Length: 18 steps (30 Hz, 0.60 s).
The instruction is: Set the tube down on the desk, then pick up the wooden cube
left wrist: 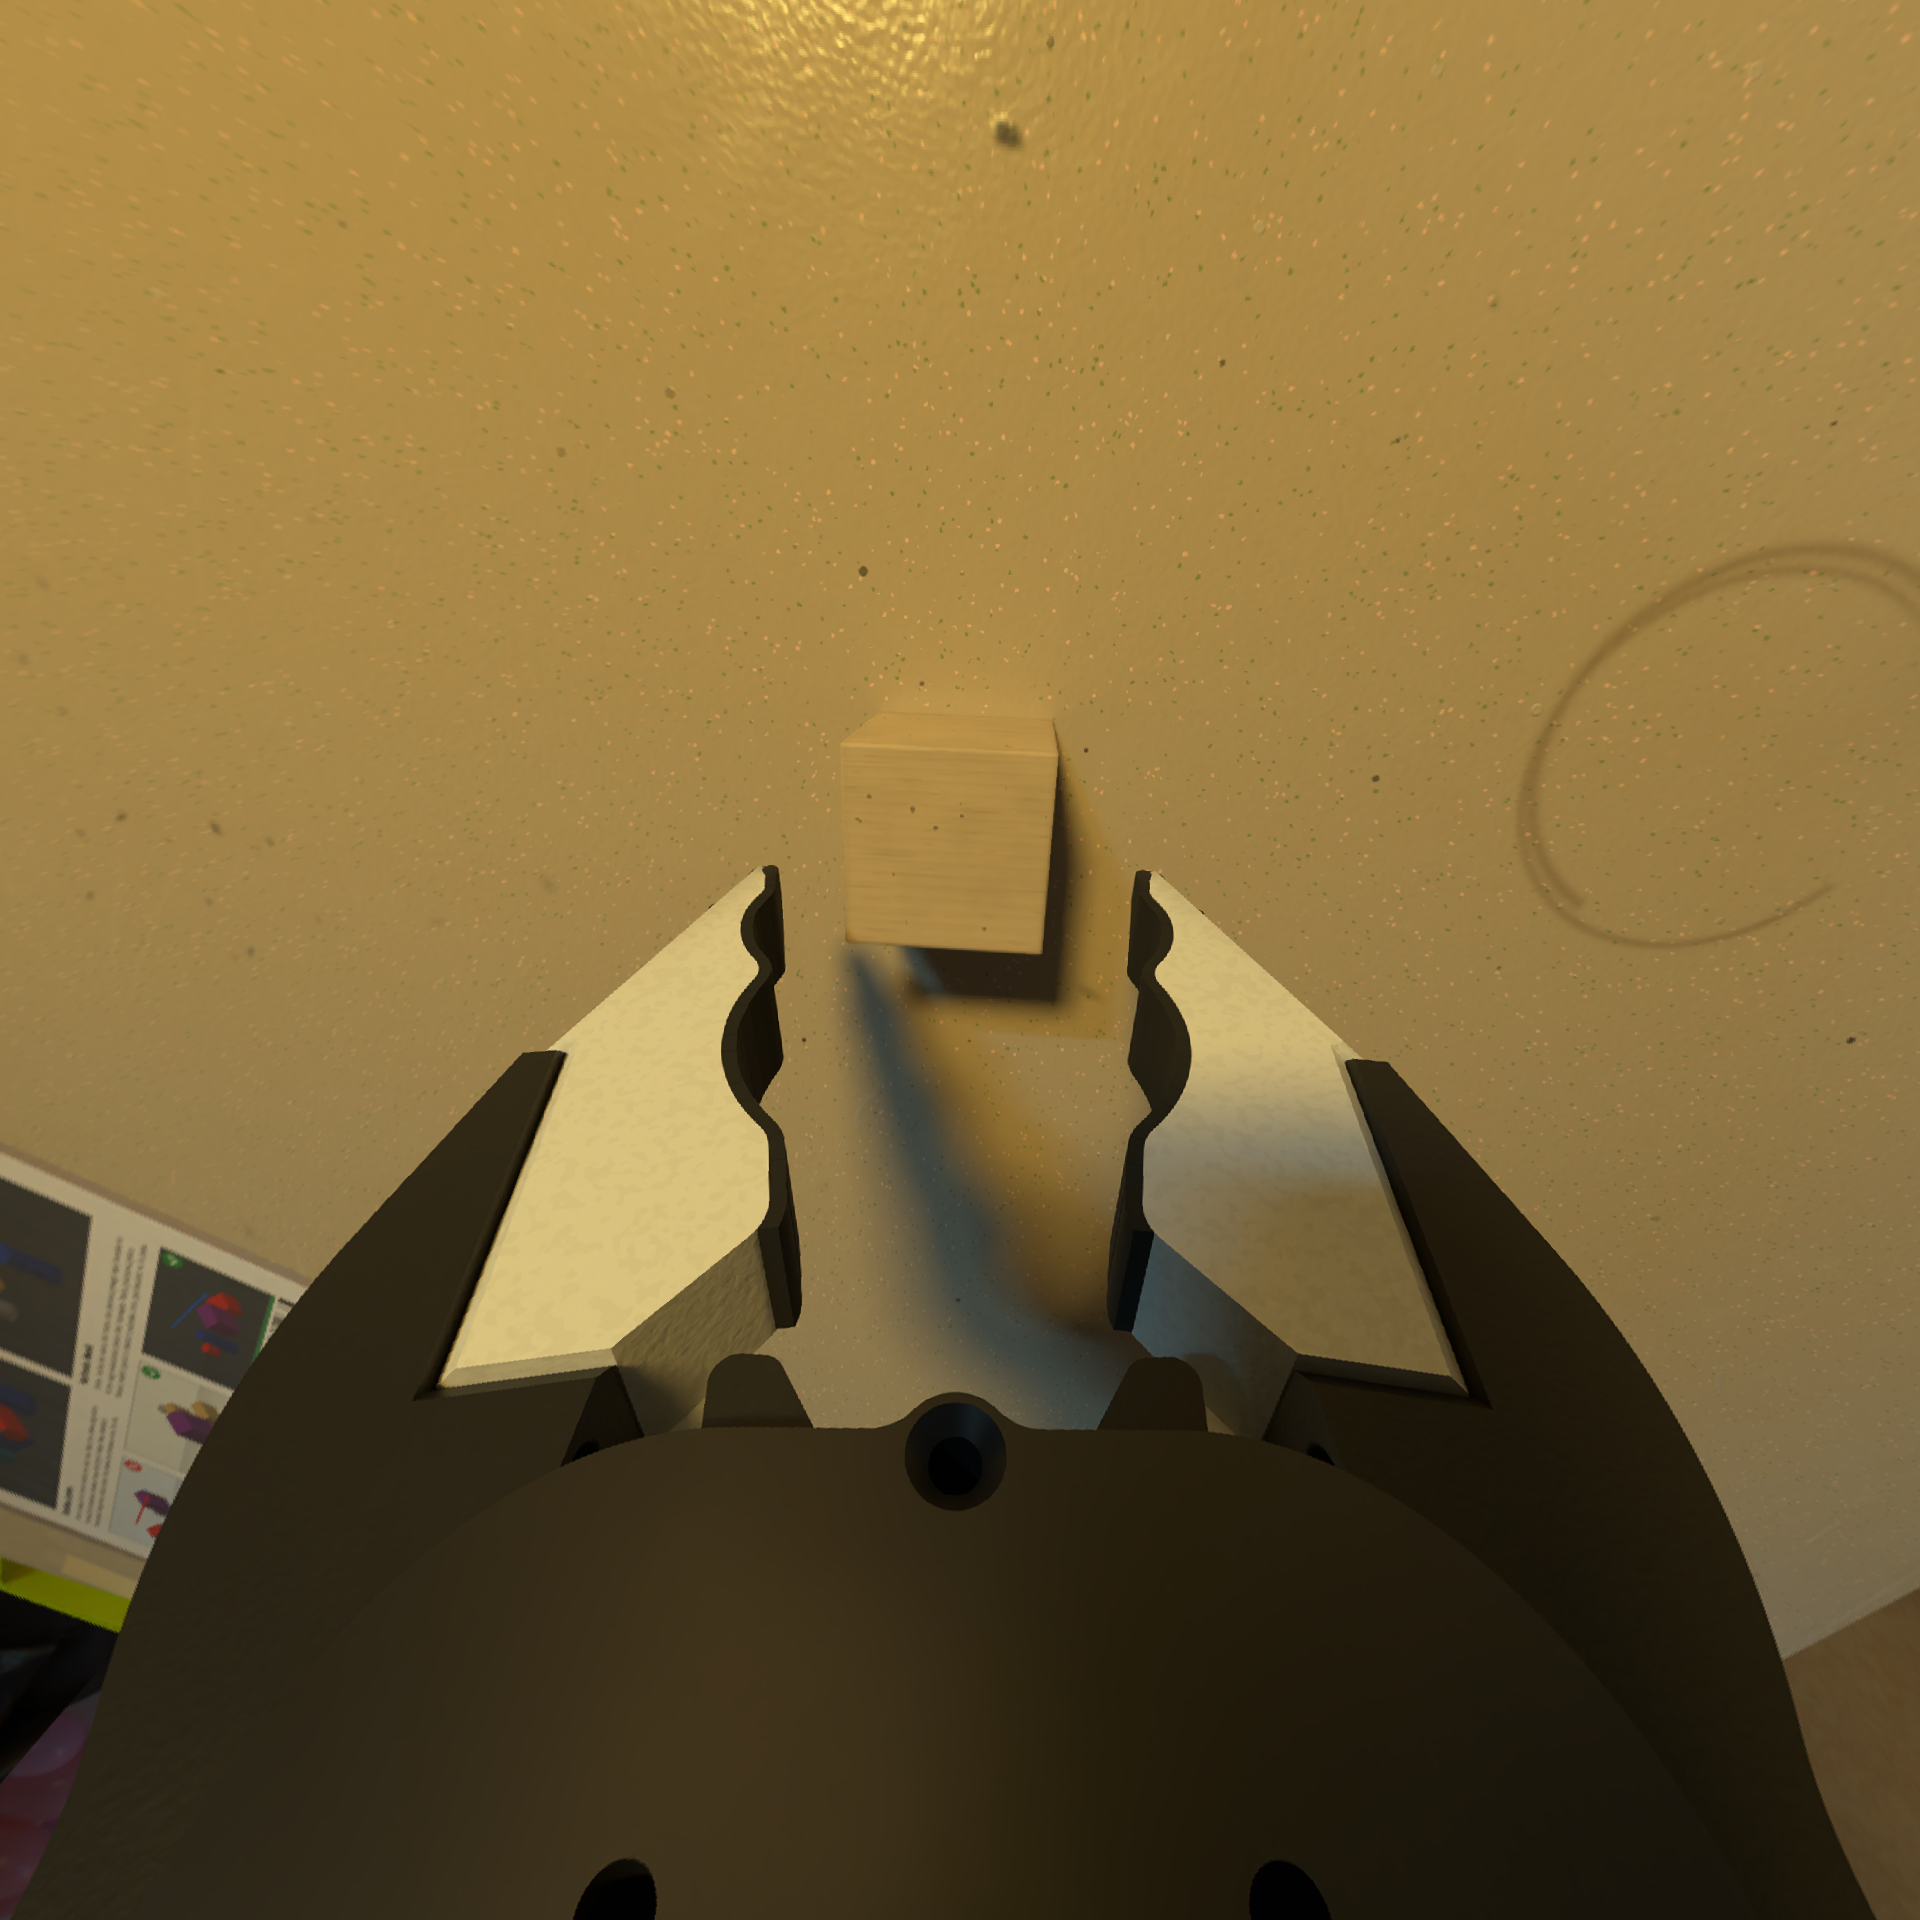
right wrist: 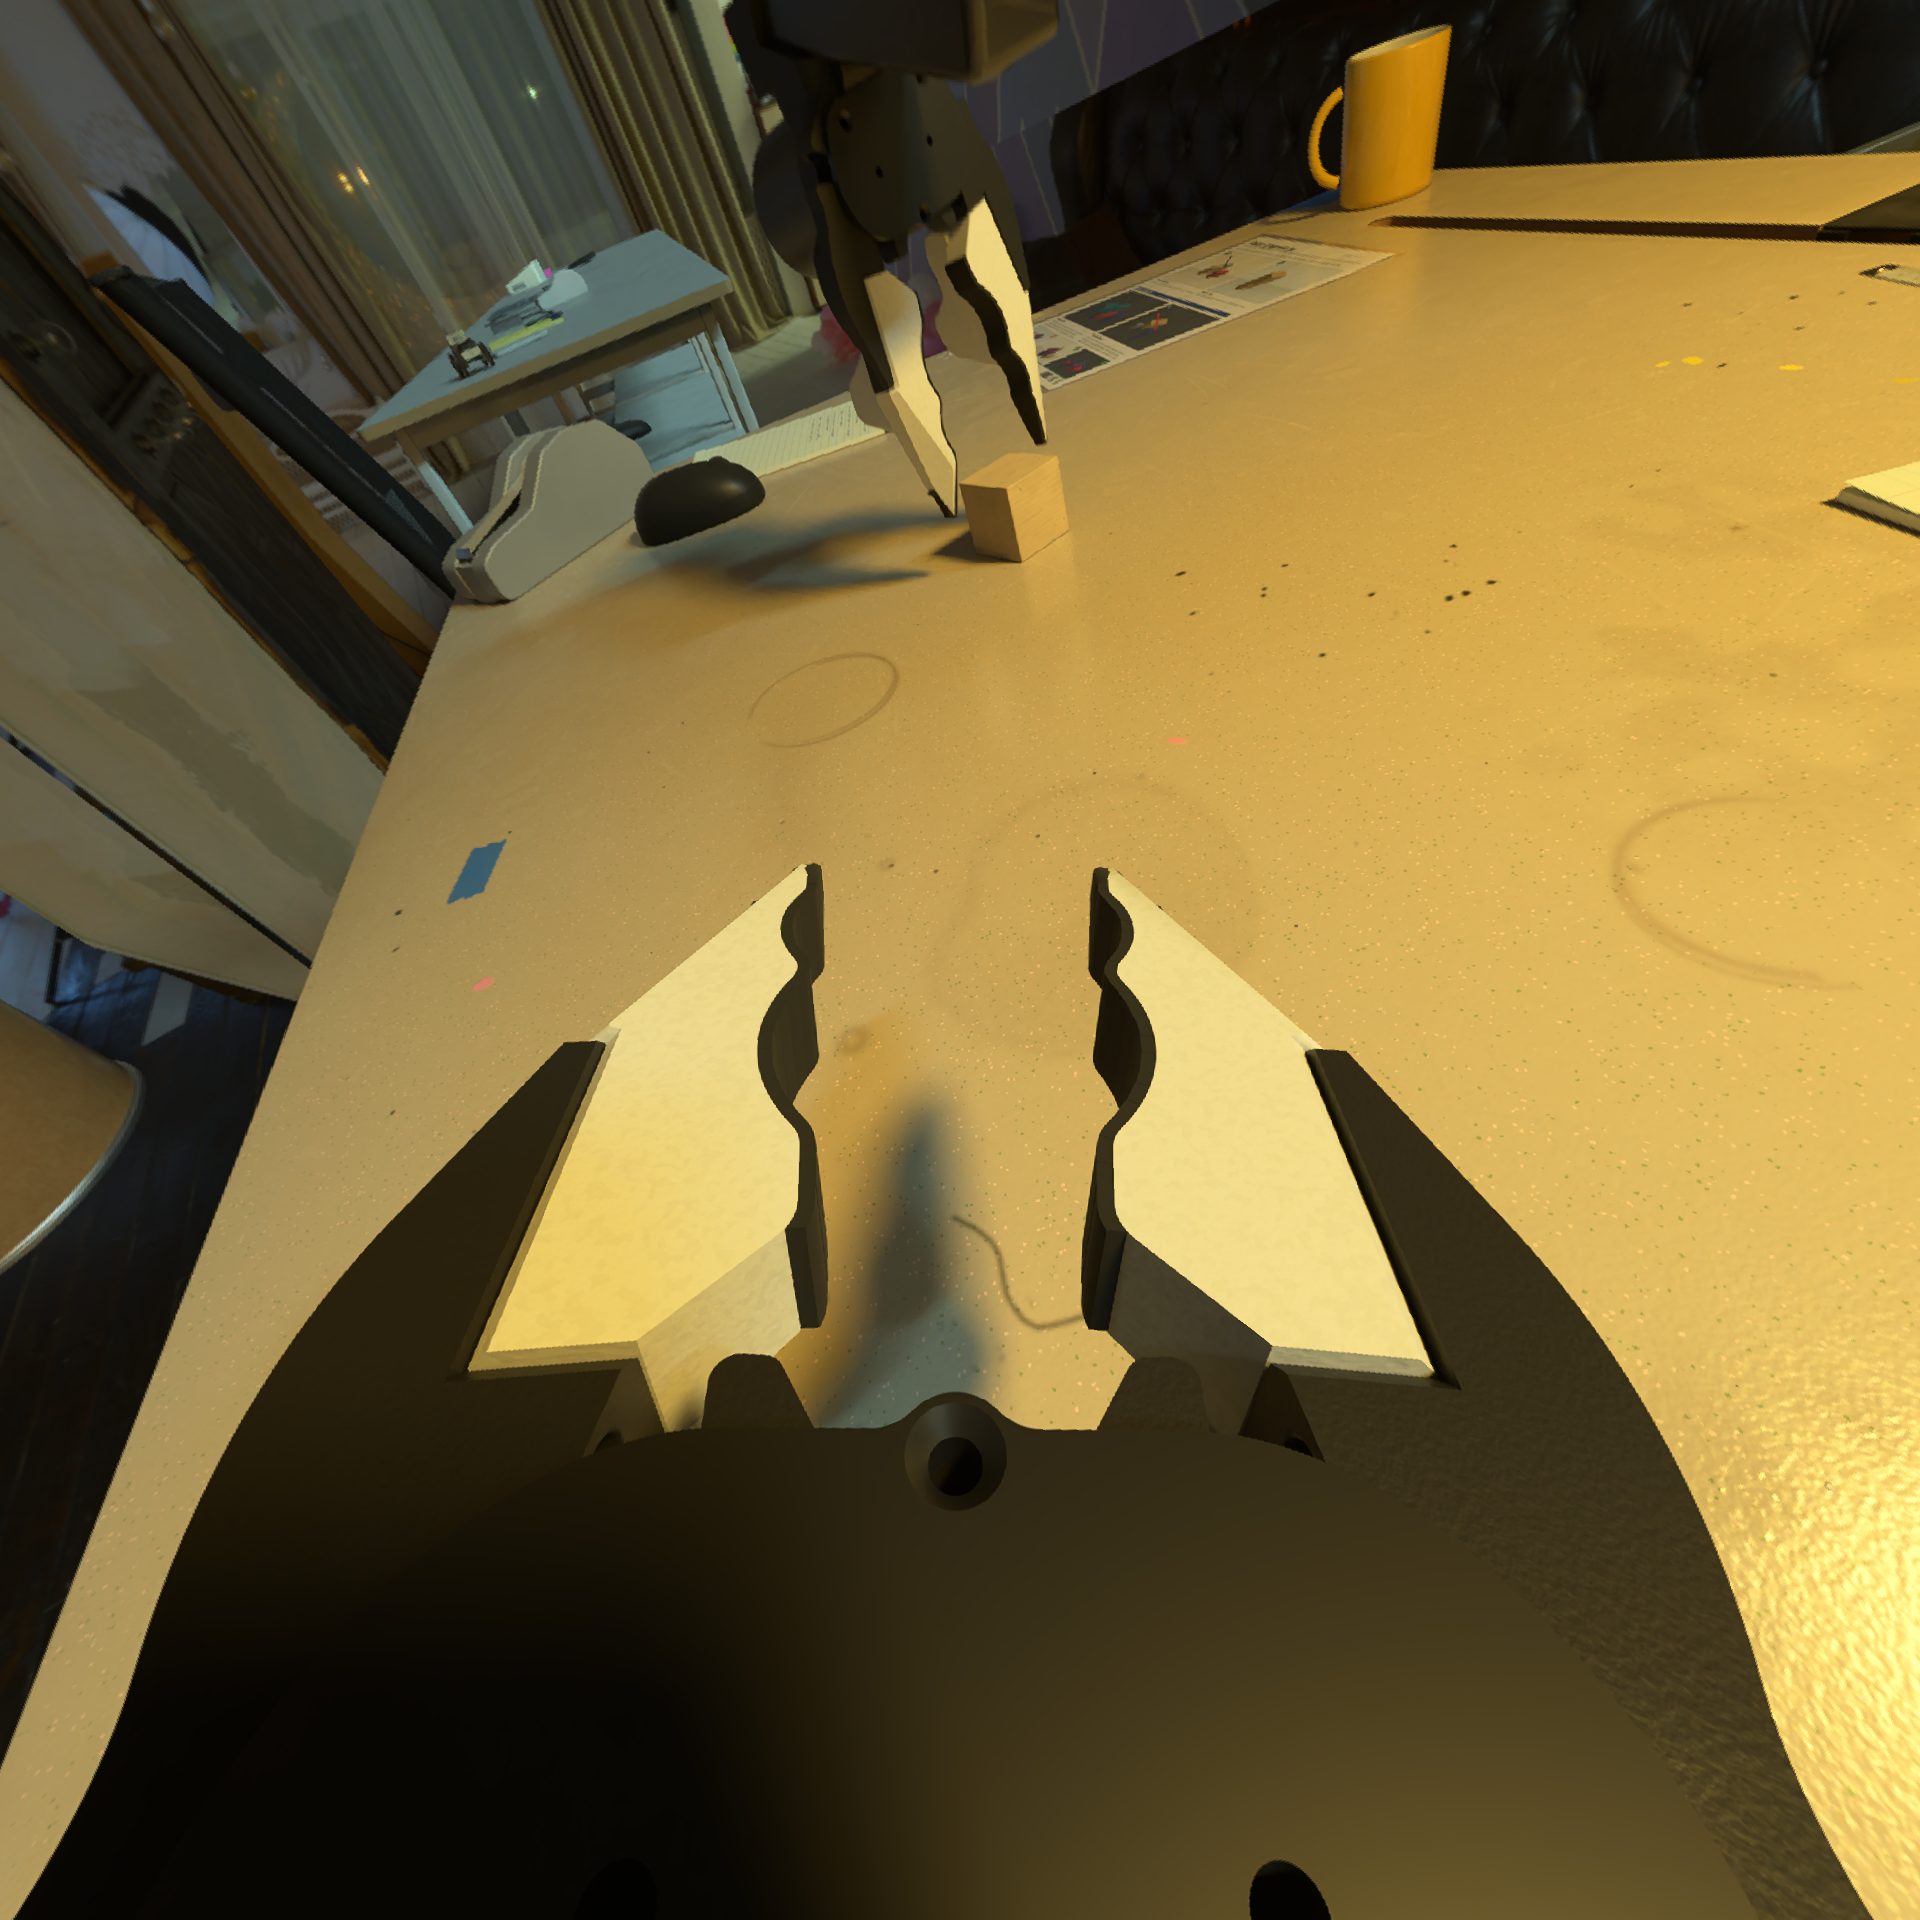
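The wooden cube (left wrist: pixel 948 831) rests on the speckled tan desk (left wrist: pixel 1351 416). My left gripper (left wrist: pixel 956 875) is open and points down at the cube, which sits just beyond and between the fingertips, untouched. In the right wrist view the same cube (right wrist: pixel 1016 506) shows far off with the left gripper (right wrist: pixel 992 470) straddling it, one fingertip (right wrist: pixel 943 499) close to the desk beside it. My right gripper (right wrist: pixel 956 873) is open and empty, low over the desk (right wrist: pixel 1351 675). No tube shows in either view.
A black mouse (right wrist: pixel 696 499) and a grey stapler-like object (right wrist: pixel 540 509) lie near the desk's left edge. A printed sheet (right wrist: pixel 1195 301) and a yellow mug (right wrist: pixel 1387 114) stand farther back. A pad (right wrist: pixel 1886 494) lies at the right edge. Blue tape (right wrist: pixel 476 871) marks the desk.
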Tool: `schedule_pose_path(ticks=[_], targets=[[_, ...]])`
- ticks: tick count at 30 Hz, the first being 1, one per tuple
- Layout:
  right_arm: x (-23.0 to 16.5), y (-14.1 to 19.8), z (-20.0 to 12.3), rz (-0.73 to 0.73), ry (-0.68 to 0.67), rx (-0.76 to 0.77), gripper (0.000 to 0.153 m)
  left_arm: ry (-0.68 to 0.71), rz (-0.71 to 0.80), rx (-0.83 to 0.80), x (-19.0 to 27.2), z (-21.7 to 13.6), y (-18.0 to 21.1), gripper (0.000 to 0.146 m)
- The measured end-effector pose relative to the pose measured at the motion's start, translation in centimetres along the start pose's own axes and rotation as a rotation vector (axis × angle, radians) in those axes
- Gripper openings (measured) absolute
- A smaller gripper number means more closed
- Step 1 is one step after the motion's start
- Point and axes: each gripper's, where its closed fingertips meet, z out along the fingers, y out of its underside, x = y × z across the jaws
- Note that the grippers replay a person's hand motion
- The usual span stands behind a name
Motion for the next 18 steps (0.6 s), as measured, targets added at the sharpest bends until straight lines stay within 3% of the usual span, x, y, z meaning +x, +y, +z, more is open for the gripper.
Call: schedule_pose_path(ticks=[3,6,11,14,18], targets=[[0.0,0.0,-0.1,0.017,-0.014,0.005,0.051,0.030,0.012,-0.017,0.2,1.1,0.0,0.064],[0.1,0.3,0.1,0.044,-0.034,-0.002,0.051,-0.004,0.017,-0.059,-0.2,1.4,0.2,0.043],[-0.2,0.1,-0.1,0.071,-0.056,0.004,0.050,-0.025,0.019,-0.047,-0.4,0.6,0.4,0.042],[-0.1,-0.8,-0.9,0.067,-0.046,0.041,0.049,-0.059,-0.011,0.115,-0.4,-3.0,-1.3,0.042],[1.5,-2.3,-2.3,0.104,0.002,0.141,0.050,-0.064,-0.087,0.479,0.8,-9.4,-5.9,0.042]])
